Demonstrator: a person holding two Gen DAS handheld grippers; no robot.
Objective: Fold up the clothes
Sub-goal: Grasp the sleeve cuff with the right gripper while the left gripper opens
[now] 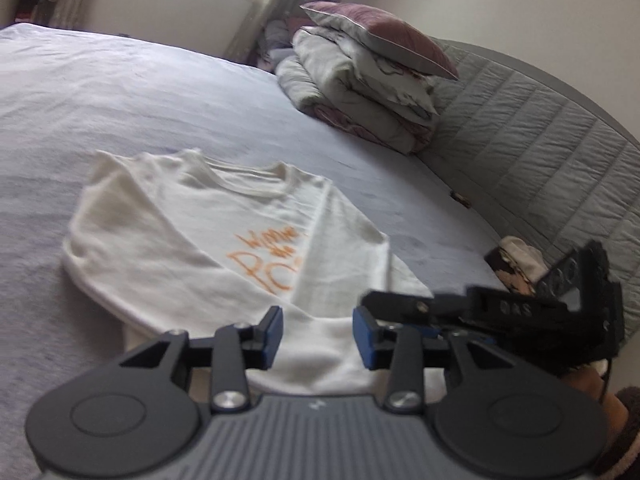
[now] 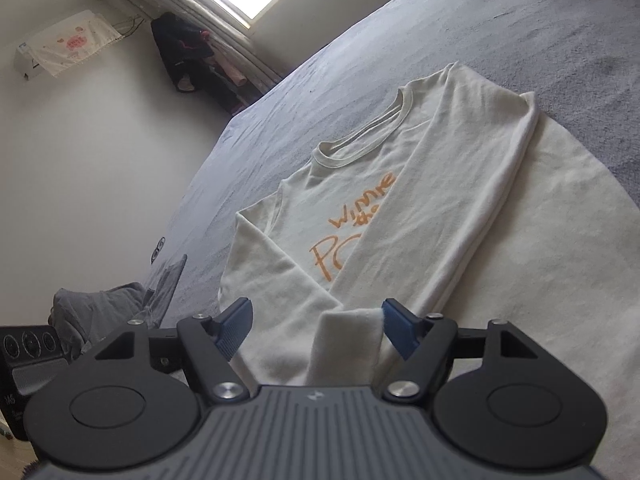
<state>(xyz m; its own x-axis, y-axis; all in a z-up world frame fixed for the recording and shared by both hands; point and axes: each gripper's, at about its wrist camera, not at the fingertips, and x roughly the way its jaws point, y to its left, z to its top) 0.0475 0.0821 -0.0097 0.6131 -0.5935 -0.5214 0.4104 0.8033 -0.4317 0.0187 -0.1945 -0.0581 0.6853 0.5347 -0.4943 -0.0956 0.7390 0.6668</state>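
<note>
A cream long-sleeved shirt with orange lettering lies face up on the grey-lilac bed sheet. In the right wrist view one side of the shirt is folded over its front and covers part of the lettering. My left gripper is open over the shirt's near edge, and its blue pads press on nothing. My right gripper is open wide. A sleeve cuff stands up between its pads, close to the right one. The right tool's black frame shows beside the left gripper.
A pile of folded bedding topped by a purple pillow sits at the far side, against a quilted grey headboard. A small patterned cloth lies by the headboard. The bed's edge drops toward a wall, with a grey garment below.
</note>
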